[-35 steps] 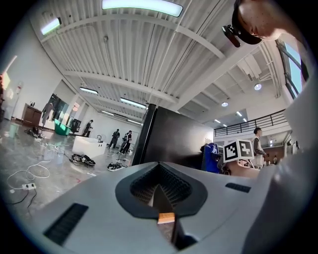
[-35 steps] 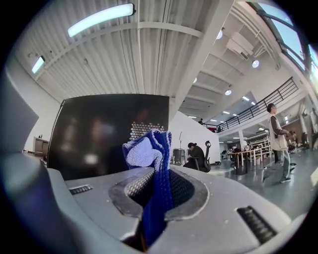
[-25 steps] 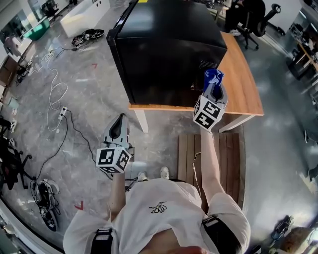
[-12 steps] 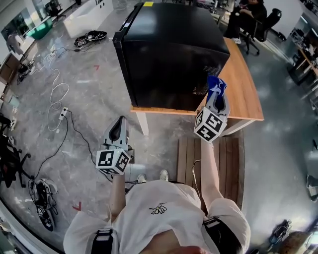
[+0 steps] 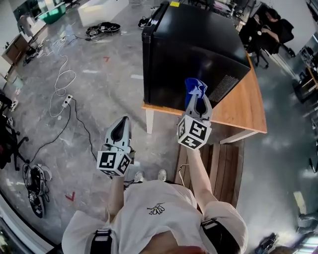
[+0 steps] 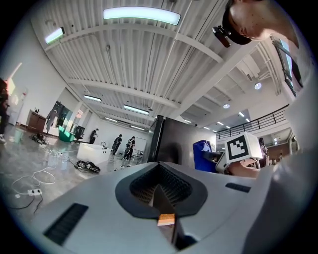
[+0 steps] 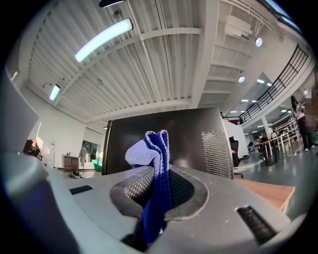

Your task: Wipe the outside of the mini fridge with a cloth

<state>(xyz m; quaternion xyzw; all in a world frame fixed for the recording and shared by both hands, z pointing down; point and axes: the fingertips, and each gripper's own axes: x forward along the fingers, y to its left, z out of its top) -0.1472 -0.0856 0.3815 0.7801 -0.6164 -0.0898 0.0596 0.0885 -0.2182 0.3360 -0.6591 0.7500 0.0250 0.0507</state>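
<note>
The black mini fridge (image 5: 189, 47) stands on a wooden table (image 5: 241, 106); its dark side with a vent grille (image 7: 216, 154) fills the right gripper view. My right gripper (image 5: 196, 99) is shut on a blue cloth (image 5: 195, 88), whose bunched top (image 7: 151, 149) sticks up between the jaws, just short of the fridge's near face. My left gripper (image 5: 119, 131) hangs lower left, away from the fridge over the floor, jaws closed with nothing in them (image 6: 161, 191). In the left gripper view the fridge (image 6: 171, 144) and the blue cloth (image 6: 203, 151) show ahead to the right.
A slatted wooden bench (image 5: 218, 163) lies below the table on the right. Cables and a power strip (image 5: 62, 96) trail over the grey floor at left. A person sits on an office chair (image 5: 271, 32) behind the table. A white box (image 5: 102, 10) stands far back.
The view has shifted, and the fridge now sits further right and nearer. My right gripper with the cloth moved left and up toward the fridge's near corner. The left gripper barely moved.
</note>
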